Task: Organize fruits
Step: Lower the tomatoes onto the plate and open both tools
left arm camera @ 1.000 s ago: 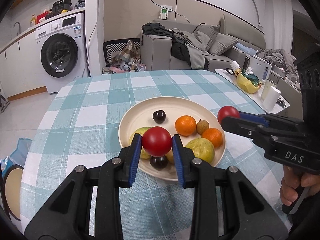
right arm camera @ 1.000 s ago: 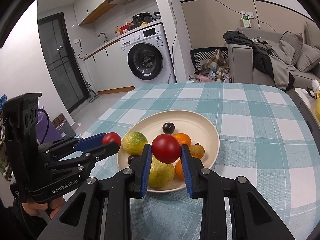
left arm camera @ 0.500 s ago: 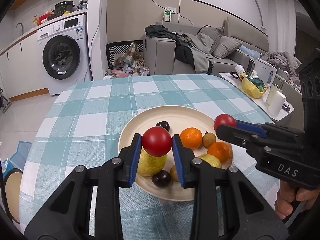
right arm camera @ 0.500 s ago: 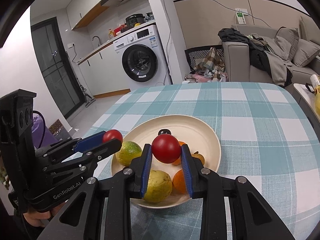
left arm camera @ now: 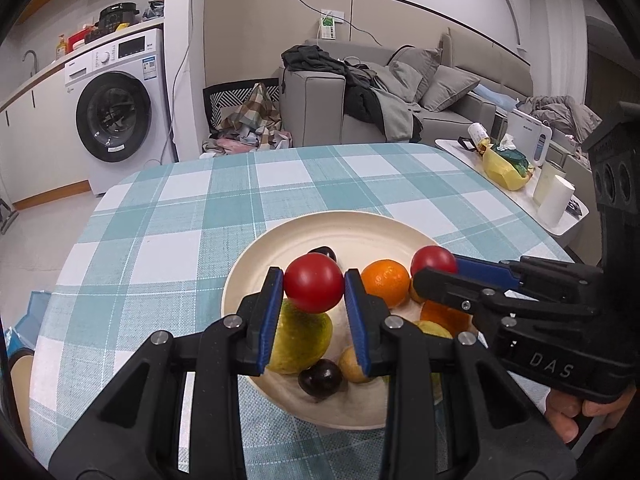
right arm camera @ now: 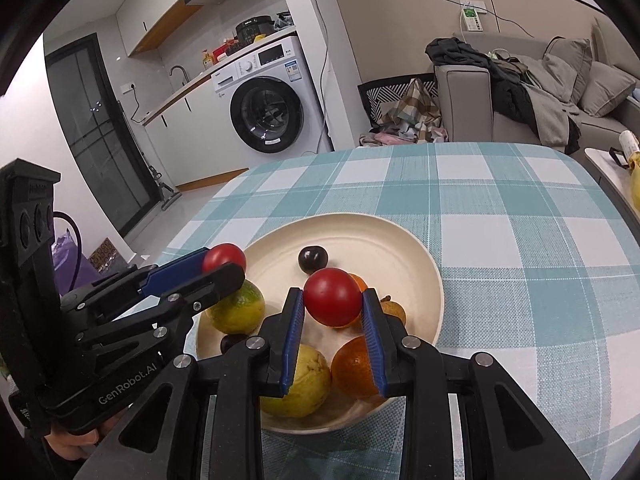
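Left gripper (left arm camera: pixel 314 289) and right gripper (right arm camera: pixel 332 304) each pinch a round red tomato (left arm camera: pixel 314 288) (right arm camera: pixel 333 297) between blue-padded jaws, above a cream round plate (right arm camera: pixel 400 248) of citrus and dark plums on the teal-checked surface (right arm camera: pixel 520 240).

White washing machine (left arm camera: pixel 116 114), grey sofa (left arm camera: pixel 404 92), possibly tiled floor (left arm camera: pixel 44 216).

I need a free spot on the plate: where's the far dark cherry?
Right wrist view: the cherry lies alone on the plate's far side, just beyond the tomato in the right tongs.
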`<state>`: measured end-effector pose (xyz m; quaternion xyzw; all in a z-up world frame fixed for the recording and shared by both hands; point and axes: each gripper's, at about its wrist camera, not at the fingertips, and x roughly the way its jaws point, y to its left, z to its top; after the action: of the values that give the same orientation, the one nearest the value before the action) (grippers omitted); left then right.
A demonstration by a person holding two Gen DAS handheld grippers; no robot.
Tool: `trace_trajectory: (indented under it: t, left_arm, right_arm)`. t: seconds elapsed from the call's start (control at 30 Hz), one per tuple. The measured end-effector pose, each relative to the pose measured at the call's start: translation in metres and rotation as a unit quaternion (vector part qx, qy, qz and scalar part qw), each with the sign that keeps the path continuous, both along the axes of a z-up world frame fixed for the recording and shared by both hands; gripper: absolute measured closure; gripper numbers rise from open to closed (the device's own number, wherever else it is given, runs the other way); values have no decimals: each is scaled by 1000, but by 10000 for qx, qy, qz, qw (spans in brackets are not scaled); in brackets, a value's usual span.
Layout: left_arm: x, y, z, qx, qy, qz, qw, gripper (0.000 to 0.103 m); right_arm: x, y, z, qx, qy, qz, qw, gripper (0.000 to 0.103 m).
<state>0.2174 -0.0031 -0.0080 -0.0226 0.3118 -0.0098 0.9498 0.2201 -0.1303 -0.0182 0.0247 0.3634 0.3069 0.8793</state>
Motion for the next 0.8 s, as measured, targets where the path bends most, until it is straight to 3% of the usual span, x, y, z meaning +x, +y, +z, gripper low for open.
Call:
trace_trajectory:
  t: [0.43,0.63,0.67,0.8]
  left_arm:
    - [10,2,-11,-99,65,-51,9999,75]
    - [1,3,-5,-50,-53,-72,9999,73]
    - [-1,4,-4,-46,-70,-64,9999,72]
    - [-11,5,2,-124,-121,-68,9998,48]
  right_arm:
    - [2,-1,-5,-4,152,24,9999,70]
    - [-5,-6,1,-133,-88,-22,9999,45]
    - [-7,-8,3,-152,-151,-35,9998,37]
    - [-14,-16,9,-202,-344,-68,9992,10]
